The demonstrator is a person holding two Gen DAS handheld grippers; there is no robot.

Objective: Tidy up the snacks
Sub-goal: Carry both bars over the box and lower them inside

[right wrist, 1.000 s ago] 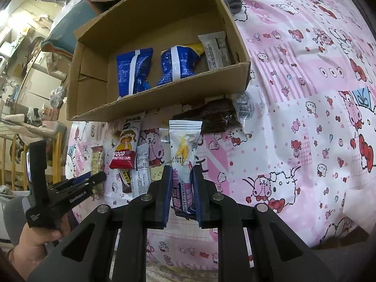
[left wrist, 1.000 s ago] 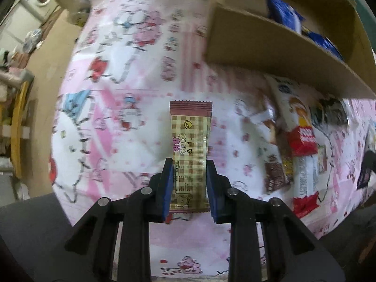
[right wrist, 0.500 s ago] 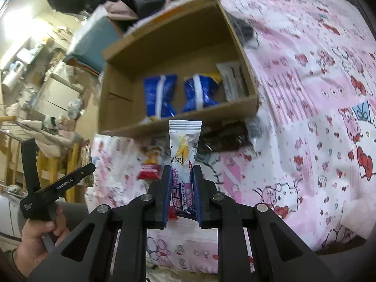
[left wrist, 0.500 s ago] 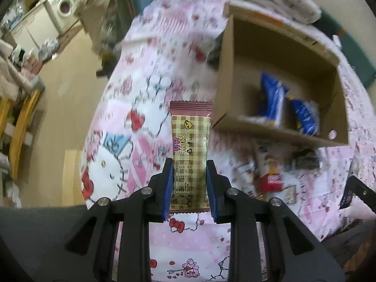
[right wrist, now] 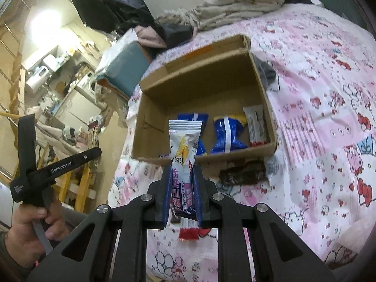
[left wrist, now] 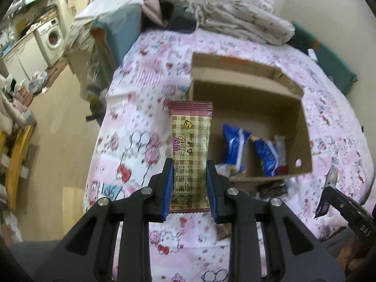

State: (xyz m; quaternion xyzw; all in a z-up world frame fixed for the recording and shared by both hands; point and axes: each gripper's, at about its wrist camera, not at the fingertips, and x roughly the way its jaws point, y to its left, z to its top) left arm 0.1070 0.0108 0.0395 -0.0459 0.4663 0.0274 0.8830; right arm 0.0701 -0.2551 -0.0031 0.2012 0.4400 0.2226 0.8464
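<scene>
A bed covered in a pink cartoon-cat sheet [left wrist: 145, 141] fills most of both views, its left edge dropping to a bare tan floor [left wrist: 58, 141] and its far end piled with rumpled bedding [left wrist: 244, 21]. On the sheet sits an open cardboard box [left wrist: 244, 87], its top wide open; the far half of its floor is bare cardboard, while along its near wall lie two blue snack packs [right wrist: 225, 134] side by side and, beside the right wall, a white wrapper with a red end [right wrist: 256, 127]. Wide stretches of sheet lie open to the left and right of the box. Just outside the box's near wall, a dark brown packet [right wrist: 242, 174] rests on the sheet, touching the wall's foot. The left tongs [left wrist: 189, 183] are closed on the lower part of a tan checked snack bar with a maroon end [left wrist: 190, 145], held upright above the sheet so that its top edge overlaps the box's near left corner in that view. The right tongs [right wrist: 181, 195] are closed on a white and purple snack pouch [right wrist: 184, 150], held upright in front of the box's near wall. A small red-ended wrapper [right wrist: 189, 231] shows just below those tongs, too hidden to tell more. In the right wrist view a bare hand [right wrist: 30, 230] grips the left tool's handle at the lower left.
</scene>
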